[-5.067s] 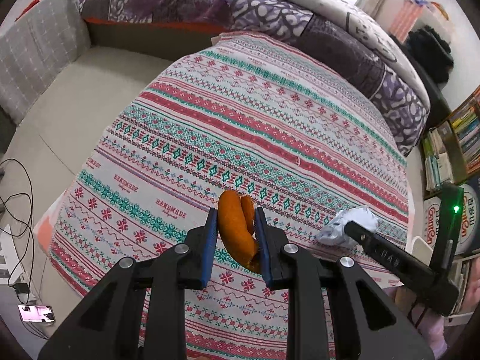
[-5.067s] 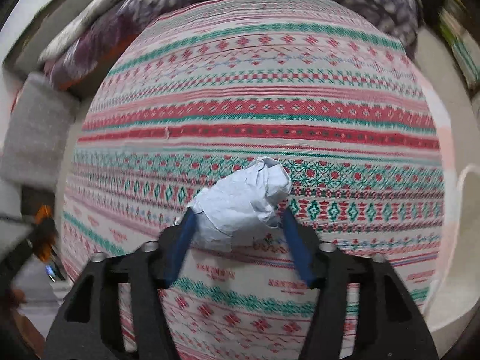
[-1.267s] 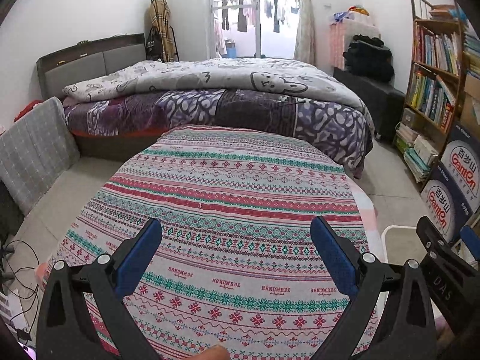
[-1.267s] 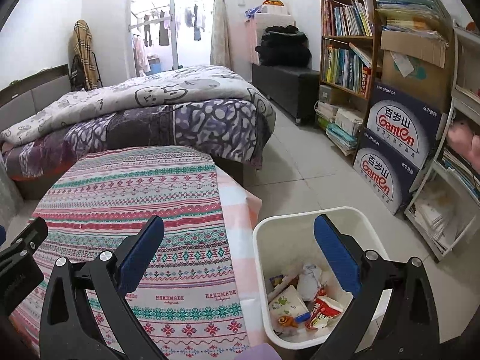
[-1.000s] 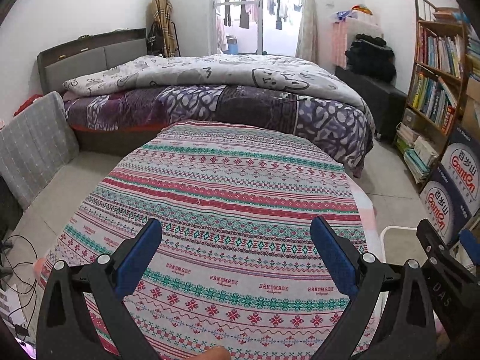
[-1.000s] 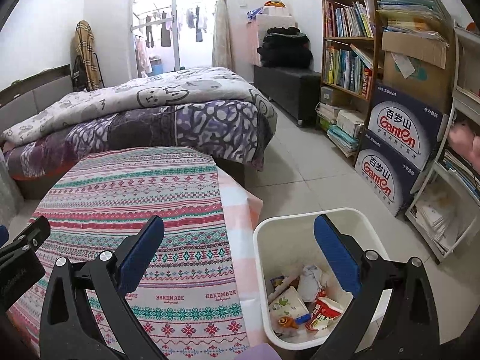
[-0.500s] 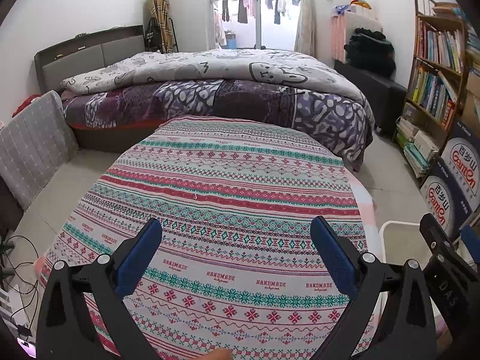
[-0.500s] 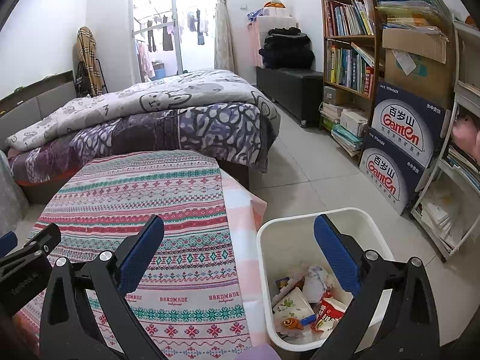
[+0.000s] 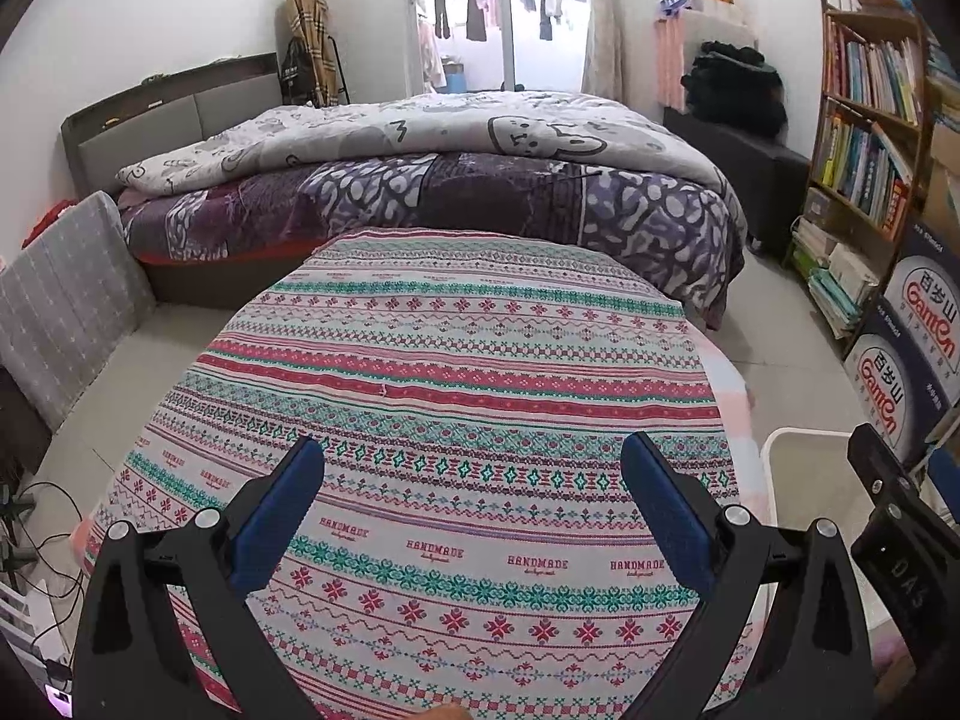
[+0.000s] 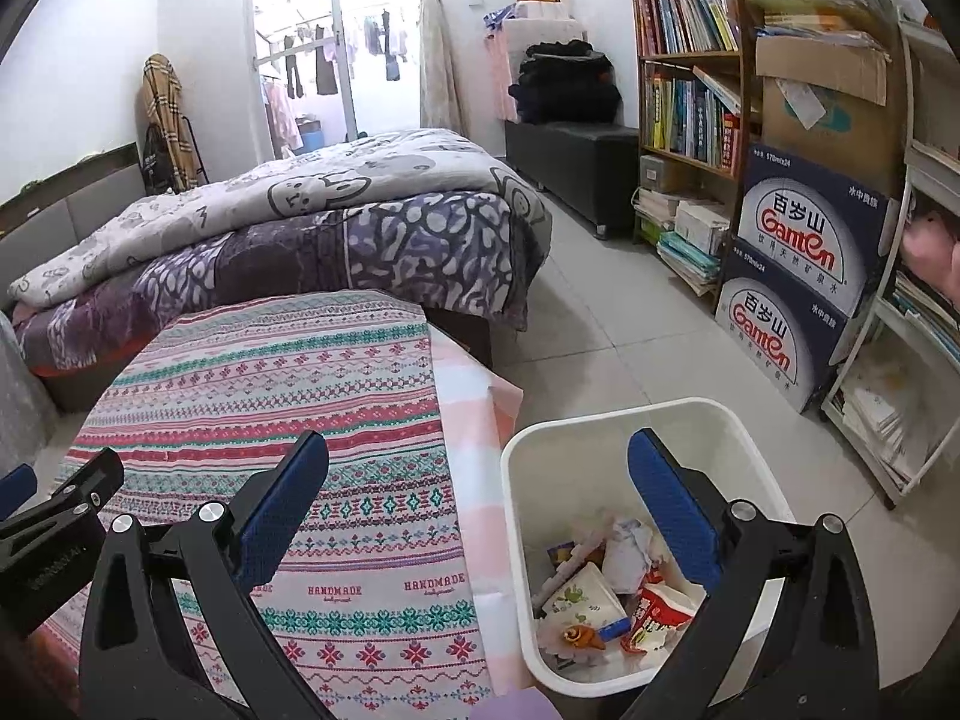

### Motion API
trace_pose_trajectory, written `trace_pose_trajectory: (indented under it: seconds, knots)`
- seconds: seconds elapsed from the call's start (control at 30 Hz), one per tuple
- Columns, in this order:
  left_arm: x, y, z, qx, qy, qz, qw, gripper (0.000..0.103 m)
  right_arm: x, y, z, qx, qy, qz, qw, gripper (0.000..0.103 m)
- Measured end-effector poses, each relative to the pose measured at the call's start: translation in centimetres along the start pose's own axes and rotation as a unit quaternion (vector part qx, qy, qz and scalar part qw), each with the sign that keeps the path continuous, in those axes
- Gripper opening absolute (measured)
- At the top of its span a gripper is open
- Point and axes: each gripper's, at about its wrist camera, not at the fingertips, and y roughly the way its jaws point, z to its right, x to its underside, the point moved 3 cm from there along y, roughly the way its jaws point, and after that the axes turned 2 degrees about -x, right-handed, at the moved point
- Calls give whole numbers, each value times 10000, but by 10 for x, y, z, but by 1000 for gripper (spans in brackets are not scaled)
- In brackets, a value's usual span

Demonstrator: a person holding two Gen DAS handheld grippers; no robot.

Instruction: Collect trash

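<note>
A white trash bin (image 10: 600, 420) stands on the floor right of the table and holds crumpled paper (image 10: 627, 546), wrappers (image 10: 657, 606) and an orange peel (image 10: 579, 636). Its rim also shows in the left wrist view (image 9: 804, 438). My right gripper (image 10: 477, 498) is open and empty, held above the table's right edge and the bin. My left gripper (image 9: 474, 510) is open and empty above the table with the patterned cloth (image 9: 456, 360). No trash lies on the visible cloth. The right gripper's body (image 9: 900, 534) shows at the left view's right edge.
A bed with a purple and grey quilt (image 9: 456, 180) stands behind the table. A bookshelf (image 10: 696, 60) and stacked Ganten boxes (image 10: 798, 276) line the right wall. A grey cushion (image 9: 66, 288) and cables (image 9: 36, 516) lie at the left. Tiled floor (image 10: 624, 330) lies beyond the bin.
About five seconds ago the left gripper held an orange peel and the right a crumpled paper; both are now open and empty. Over the last second both views drifted only slightly.
</note>
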Motion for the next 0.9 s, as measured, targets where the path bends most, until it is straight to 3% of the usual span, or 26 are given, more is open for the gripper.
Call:
trace_pose_trajectory:
  seconds: [0.57, 0.9]
  knots:
    - [3, 4, 7, 19, 113, -73, 9999, 96, 3, 5, 9, -20, 107, -92, 9999, 96]
    - [5, 1, 15, 167, 304, 48, 9994, 91, 4, 6, 9, -15, 114, -123, 9999, 96]
